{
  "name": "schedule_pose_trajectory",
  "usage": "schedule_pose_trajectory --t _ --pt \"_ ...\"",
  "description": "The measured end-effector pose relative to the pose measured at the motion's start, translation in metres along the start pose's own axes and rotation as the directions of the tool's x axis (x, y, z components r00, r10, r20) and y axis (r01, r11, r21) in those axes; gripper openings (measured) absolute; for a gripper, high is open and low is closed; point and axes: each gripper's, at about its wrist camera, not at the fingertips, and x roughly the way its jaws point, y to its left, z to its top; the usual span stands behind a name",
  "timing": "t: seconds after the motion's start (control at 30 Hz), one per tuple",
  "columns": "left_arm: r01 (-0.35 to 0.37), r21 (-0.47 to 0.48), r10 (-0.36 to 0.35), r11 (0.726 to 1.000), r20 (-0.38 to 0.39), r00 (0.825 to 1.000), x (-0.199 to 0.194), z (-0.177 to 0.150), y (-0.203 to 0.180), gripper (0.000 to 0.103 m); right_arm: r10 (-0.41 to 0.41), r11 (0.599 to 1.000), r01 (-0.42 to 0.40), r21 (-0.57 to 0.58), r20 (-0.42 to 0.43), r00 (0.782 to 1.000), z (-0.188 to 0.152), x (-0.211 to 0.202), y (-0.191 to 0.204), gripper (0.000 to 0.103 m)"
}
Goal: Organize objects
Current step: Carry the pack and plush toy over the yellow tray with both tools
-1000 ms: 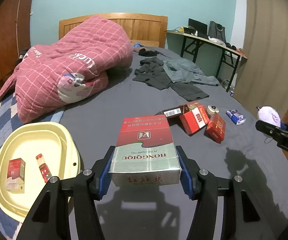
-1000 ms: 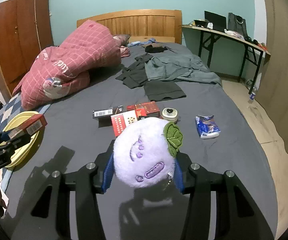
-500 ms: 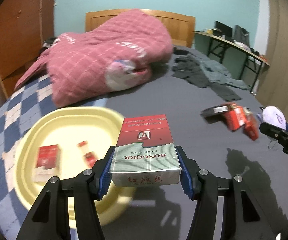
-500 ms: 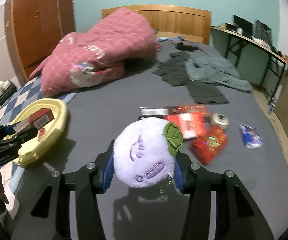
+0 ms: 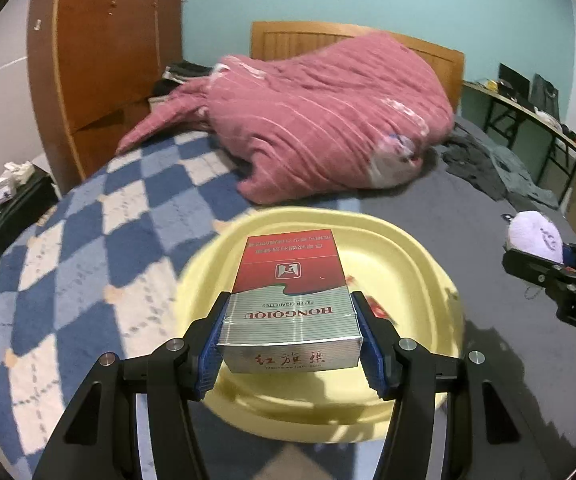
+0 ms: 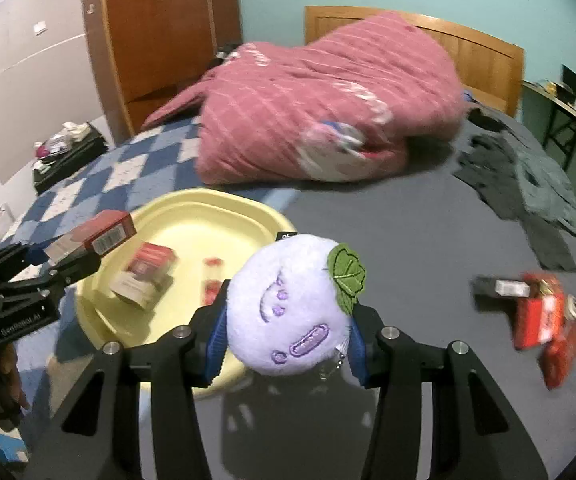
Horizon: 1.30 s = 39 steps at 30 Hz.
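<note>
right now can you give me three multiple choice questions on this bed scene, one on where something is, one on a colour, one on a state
1. Where is the yellow tray?
A. on the desk
B. on the bed, near the checked blanket
C. on the floor

2. What colour is the leaf on the plush toy?
A. green
B. orange
C. blue

3. What is the state of the left hand-held gripper?
A. open and empty
B. shut on the cigarette carton
C. shut on a grey shirt

Answers:
1. B, the tray lies on the bed where the blue and white checked blanket meets the grey sheet.
2. A, a green leaf sits on the top right of the purple toy.
3. B, its blue pads press both sides of the red and silver cigarette carton, held above the tray.
</note>
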Motion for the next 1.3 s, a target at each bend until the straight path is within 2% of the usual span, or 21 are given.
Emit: schedule_pose_trajectory --t 0.2,0.43,0.7,0.9,1.07,1.17,1.3 --pt "-0.001 -0.018 0.001 1.0 0.007 1.0 0.01 0.005 0.018 0.057 0.022 0.998 -0.022 -0.052 -0.008 1.0 0.012 0.02 0.031 0.05" --pt "0.03 -0.006 -0.03 1.0 -0.002 1.0 0.051 0.005 0.02 0.057 0.025 0.998 -0.029 -0.054 -0.064 0.998 0.001 0.062 0.035 0.05" --pt "0.062 -0.021 -0.064 0.998 -0.073 0.995 0.103 -0.008 0.024 0.057 0.016 0.997 -0.026 -0.074 -0.135 0.991 -0.016 0.109 0.034 0.05" --pt "0.067 -0.042 -0.072 0.997 -0.133 0.989 0.131 -0.019 0.029 0.057 0.003 0.993 -0.02 -0.115 -0.146 0.989 -0.018 0.122 0.039 0.05" --pt "0.063 -0.046 -0.069 0.997 -0.122 0.99 0.138 -0.019 0.03 0.057 -0.01 0.989 -0.012 -0.146 -0.146 0.989 -0.021 0.13 0.046 0.05" --pt "0.062 -0.045 -0.067 0.997 -0.117 0.991 0.14 -0.02 0.029 0.057 0.02 0.99 -0.042 -0.135 -0.158 0.987 -0.024 0.135 0.047 0.05" --pt "0.061 -0.044 -0.066 0.997 -0.107 0.992 0.137 -0.023 0.03 0.057 -0.009 0.986 -0.014 -0.163 -0.135 0.991 -0.028 0.135 0.052 0.051"
